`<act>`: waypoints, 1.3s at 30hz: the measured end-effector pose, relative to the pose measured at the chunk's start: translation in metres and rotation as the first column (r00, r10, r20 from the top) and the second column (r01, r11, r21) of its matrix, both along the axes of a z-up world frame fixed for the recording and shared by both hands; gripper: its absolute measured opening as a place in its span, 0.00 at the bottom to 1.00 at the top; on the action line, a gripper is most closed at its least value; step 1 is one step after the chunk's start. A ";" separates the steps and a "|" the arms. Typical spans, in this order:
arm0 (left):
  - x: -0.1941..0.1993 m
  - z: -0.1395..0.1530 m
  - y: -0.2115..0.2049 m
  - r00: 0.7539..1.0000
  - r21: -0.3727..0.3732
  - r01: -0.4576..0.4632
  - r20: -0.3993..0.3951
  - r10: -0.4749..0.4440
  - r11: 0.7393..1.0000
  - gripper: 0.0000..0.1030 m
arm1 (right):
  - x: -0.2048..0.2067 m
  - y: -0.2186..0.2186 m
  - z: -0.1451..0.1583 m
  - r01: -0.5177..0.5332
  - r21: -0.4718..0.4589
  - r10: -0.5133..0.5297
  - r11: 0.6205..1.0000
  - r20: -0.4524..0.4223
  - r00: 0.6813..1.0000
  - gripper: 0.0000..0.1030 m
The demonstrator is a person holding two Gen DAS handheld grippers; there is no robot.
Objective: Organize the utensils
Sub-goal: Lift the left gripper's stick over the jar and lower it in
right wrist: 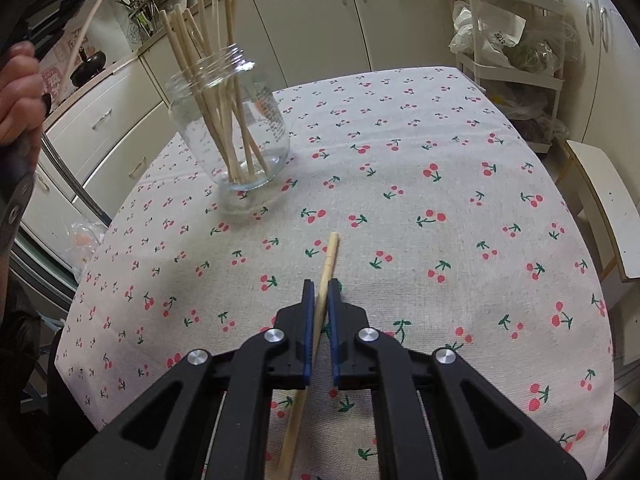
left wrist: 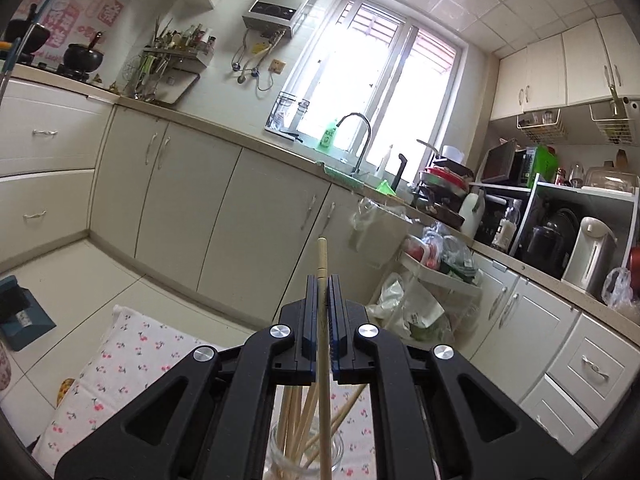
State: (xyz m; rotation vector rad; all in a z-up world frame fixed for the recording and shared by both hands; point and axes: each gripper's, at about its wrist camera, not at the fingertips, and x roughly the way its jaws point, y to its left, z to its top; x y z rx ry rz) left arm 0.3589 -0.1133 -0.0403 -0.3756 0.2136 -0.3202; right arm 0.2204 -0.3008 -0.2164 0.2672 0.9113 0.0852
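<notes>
Most chopsticks already stand in the jar (right wrist: 232,120) on the cloth (right wrist: 440,200) — two remain out. Left gripper (left wrist: 323,280) pinches one chopstick (left wrist: 322,264) above the jar; right gripper (right wrist: 320,284) is clamped on another (right wrist: 329,256) lying on the cloth.

A small kitchen with cream cabinets (left wrist: 192,196) running under a beige countertop (left wrist: 256,142) around the corner of the room. A bright window (left wrist: 372,80) sits above a sink with a curved faucet (left wrist: 358,140). A water heater (left wrist: 284,2) hangs on the tiled wall. Pale floor tiles (left wrist: 76,268) lie below. A table wears a cherry-print cloth (right wrist: 420,200), with a white rolling cart (right wrist: 516,40) just behind it.
</notes>
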 end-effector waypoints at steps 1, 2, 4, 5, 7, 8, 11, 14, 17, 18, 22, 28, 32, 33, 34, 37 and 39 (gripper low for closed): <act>0.005 0.001 -0.003 1.000 -0.002 -0.007 0.007 0.007 1.000 0.05 | 0.000 -0.001 0.000 0.002 0.007 -0.002 1.000 0.001 1.000 0.07; 0.007 0.001 -0.005 1.000 -0.002 -0.014 0.015 0.014 1.000 0.05 | 0.000 -0.001 0.000 0.003 0.011 -0.003 1.000 0.001 1.000 0.07; 0.013 0.001 -0.010 0.999 0.000 -0.030 0.035 0.030 1.000 0.05 | 0.000 -0.001 0.000 0.003 0.015 -0.003 1.000 0.002 1.000 0.07; 0.017 0.002 -0.014 0.998 0.001 -0.041 0.047 0.041 0.999 0.05 | 0.000 -0.002 0.000 0.003 0.019 -0.003 1.000 0.001 1.000 0.07; 0.023 0.002 -0.020 0.995 0.012 -0.064 0.076 0.063 0.998 0.05 | 0.000 -0.003 -0.001 0.005 0.031 -0.005 1.000 0.001 1.000 0.07; 0.025 0.003 -0.023 0.994 0.017 -0.072 0.087 0.070 0.997 0.05 | 0.000 -0.004 -0.001 0.005 0.035 -0.005 0.999 0.001 1.000 0.07; 0.033 0.003 -0.033 0.985 0.041 -0.115 0.135 0.109 0.993 0.05 | 0.000 -0.005 -0.001 0.006 0.047 -0.006 0.999 0.001 1.000 0.07; 0.038 -0.001 -0.040 0.979 0.060 -0.142 0.159 0.131 0.988 0.05 | 0.001 -0.006 -0.002 0.007 0.062 -0.007 0.998 -0.001 1.000 0.07; 0.041 -0.008 -0.047 0.978 0.085 -0.149 0.157 0.134 0.985 0.05 | 0.001 -0.007 -0.002 0.008 0.069 -0.008 0.998 -0.003 1.000 0.07; 0.041 -0.011 -0.048 0.979 0.089 -0.149 0.156 0.134 0.985 0.05 | 0.001 -0.007 -0.002 0.007 0.069 -0.007 0.998 -0.004 1.000 0.07; 0.040 -0.028 -0.054 0.982 0.117 -0.145 0.141 0.128 0.982 0.05 | 0.002 -0.004 -0.001 -0.001 0.038 0.002 0.999 -0.005 1.000 0.07; 0.033 -0.039 -0.056 0.979 0.136 -0.155 0.155 0.133 0.979 0.05 | 0.002 -0.005 0.000 -0.002 0.041 0.002 0.999 -0.008 1.000 0.07; 0.029 -0.036 -0.054 0.971 0.143 -0.176 0.190 0.148 0.974 0.05 | 0.003 -0.006 0.000 0.000 0.045 0.001 0.999 -0.007 1.000 0.07; 0.028 -0.034 -0.054 0.969 0.144 -0.178 0.196 0.148 0.973 0.05 | 0.003 -0.007 0.000 0.001 0.046 0.000 0.999 -0.007 1.000 0.07; 0.027 -0.033 -0.055 0.967 0.145 -0.181 0.204 0.149 0.973 0.05 | 0.003 -0.007 0.000 0.001 0.046 0.000 0.999 -0.007 1.000 0.07; 0.027 -0.029 -0.058 0.963 0.153 -0.185 0.225 0.148 0.971 0.05 | 0.003 -0.008 0.000 0.001 0.050 -0.001 0.999 -0.007 1.000 0.07; 0.028 -0.028 -0.060 0.964 0.155 -0.182 0.224 0.145 0.971 0.05 | 0.002 -0.007 0.000 0.001 0.054 -0.001 0.999 -0.007 1.000 0.07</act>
